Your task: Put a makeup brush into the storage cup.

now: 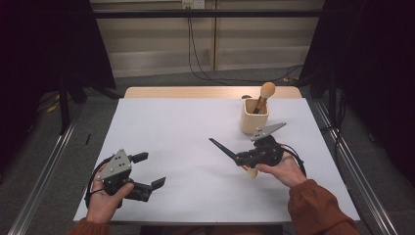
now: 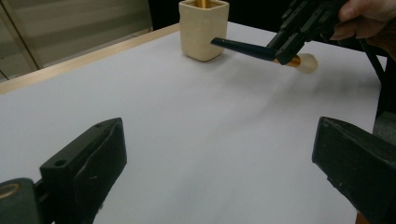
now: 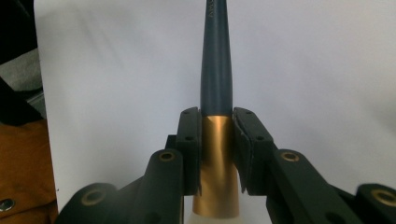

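Right hand-held gripper (image 1: pixel 241 159) clamped on makeup brush (image 1: pixel 226 150), apparently clear of table (image 1: pixel 161 127); left hand-held gripper (image 1: pixel 153 175) agape, nothing inside

Two hand-held black grippers, worn with rust-orange sleeves.

The left gripper (image 1: pixel 147 171) and the right gripper (image 1: pixel 238 157) are matte black, each topped by a grey three-cornered plate dotted with small holes, and each trails a black cable. The jaws are blocky black bars — brass-ringed screw holes mark their joints, with smaller screws set in the pad faces. The person's sleeve (image 1: pixel 318 208) is thick rust-orange cloth, ending at the wrist.
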`<state>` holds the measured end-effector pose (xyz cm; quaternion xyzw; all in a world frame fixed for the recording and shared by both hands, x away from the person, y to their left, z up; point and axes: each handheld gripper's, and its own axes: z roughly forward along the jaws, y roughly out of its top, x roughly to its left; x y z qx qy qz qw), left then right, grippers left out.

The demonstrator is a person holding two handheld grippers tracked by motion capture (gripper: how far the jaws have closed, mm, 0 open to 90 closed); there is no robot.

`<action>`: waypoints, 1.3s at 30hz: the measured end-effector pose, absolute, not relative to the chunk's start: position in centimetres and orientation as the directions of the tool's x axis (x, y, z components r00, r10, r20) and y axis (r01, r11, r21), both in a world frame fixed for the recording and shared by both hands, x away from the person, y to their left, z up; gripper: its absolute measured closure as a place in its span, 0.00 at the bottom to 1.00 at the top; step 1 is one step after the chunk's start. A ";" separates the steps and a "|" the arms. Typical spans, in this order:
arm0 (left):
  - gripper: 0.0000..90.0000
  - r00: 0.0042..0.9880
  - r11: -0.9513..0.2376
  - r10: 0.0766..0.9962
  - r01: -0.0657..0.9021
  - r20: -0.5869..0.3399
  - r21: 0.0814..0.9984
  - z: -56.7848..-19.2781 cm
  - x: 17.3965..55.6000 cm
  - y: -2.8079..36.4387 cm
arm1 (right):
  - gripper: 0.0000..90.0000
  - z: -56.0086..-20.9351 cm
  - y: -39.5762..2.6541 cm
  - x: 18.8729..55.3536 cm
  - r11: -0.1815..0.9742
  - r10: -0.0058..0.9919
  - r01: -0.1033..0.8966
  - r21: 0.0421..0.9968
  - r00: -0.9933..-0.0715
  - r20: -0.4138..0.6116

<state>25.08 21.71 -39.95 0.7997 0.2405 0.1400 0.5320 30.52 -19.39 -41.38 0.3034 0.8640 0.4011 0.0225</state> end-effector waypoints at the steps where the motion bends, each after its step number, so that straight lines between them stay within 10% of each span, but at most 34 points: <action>1: 0.04 0.848 -0.320 0.528 0.238 -0.036 0.917 -39.9 25.1 21.5 | 0.82 -41.4 -19.2 30.5 0.500 0.538 0.504 0.704 -0.818 0.204; 39: 0.07 0.936 -0.585 0.348 0.259 -0.050 0.768 -39.7 29.1 16.3 | 0.82 -40.5 -15.0 29.7 0.653 0.367 0.362 0.665 -0.920 0.140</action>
